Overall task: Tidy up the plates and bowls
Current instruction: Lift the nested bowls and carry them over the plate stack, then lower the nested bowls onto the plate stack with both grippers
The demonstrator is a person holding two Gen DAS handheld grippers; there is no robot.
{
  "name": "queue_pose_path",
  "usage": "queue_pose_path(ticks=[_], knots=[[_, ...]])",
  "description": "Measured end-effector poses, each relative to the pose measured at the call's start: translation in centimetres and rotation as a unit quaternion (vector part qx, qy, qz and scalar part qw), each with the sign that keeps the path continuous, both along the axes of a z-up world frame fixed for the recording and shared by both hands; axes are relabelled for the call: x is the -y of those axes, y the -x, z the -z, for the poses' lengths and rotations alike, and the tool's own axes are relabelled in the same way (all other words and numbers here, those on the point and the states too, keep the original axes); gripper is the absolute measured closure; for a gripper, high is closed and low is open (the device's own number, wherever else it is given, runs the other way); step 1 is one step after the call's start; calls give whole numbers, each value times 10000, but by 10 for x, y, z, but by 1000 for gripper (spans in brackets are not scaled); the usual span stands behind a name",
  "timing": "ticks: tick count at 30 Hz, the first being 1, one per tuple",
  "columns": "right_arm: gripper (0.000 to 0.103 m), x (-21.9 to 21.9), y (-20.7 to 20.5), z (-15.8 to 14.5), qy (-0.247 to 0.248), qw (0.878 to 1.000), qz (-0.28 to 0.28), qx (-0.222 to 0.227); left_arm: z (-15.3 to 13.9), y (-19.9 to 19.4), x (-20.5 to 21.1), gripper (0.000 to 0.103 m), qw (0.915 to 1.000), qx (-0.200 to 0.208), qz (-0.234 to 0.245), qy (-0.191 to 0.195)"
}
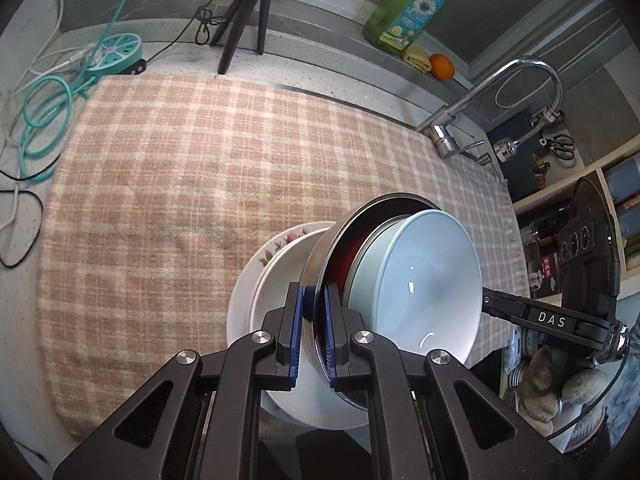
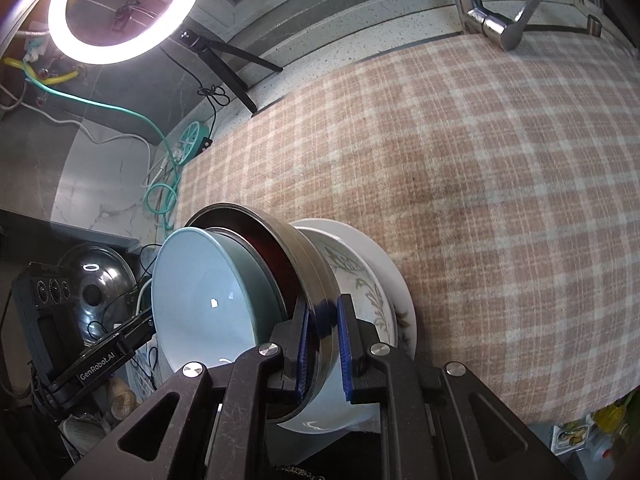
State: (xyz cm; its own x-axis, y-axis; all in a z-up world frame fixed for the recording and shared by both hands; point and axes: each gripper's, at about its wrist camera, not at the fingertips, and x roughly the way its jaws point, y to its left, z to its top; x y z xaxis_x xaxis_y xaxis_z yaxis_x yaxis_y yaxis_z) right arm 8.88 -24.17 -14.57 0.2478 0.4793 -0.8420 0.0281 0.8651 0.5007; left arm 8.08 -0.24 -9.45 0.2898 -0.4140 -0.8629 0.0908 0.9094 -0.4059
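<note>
A stack of dishes sits low over the near edge of the checked cloth. It holds a white plate, a floral dish, a steel bowl with a dark red inside, a pale green bowl and a light blue bowl on top. My left gripper is shut on the steel bowl's rim. From the opposite side my right gripper is shut on the same steel bowl, beside the light blue bowl and floral dish. I cannot tell whether the stack touches the cloth.
A faucet stands at the cloth's far right, with a green soap bottle and an orange on the ledge behind. A tripod, a teal power strip and cables lie far left. A ring light glows above.
</note>
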Motion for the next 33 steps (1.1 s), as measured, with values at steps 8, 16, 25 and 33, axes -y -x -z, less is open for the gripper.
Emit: queue_pose_path(ticks=[8, 16, 25, 33], knots=[[90, 1, 13, 12, 18, 9999, 3, -147, 3, 8, 3, 97, 10000, -30, 38, -4], [90, 0, 19, 14, -3, 9998, 11, -209, 6, 10, 1, 97, 10000, -82, 52, 8], [90, 0, 21, 14, 24, 9997, -37, -261, 12, 8, 3, 97, 9998, -155, 83, -36], [90, -2, 21, 14, 59, 9997, -57, -229, 15, 4, 3, 97, 9999, -152, 60, -26]])
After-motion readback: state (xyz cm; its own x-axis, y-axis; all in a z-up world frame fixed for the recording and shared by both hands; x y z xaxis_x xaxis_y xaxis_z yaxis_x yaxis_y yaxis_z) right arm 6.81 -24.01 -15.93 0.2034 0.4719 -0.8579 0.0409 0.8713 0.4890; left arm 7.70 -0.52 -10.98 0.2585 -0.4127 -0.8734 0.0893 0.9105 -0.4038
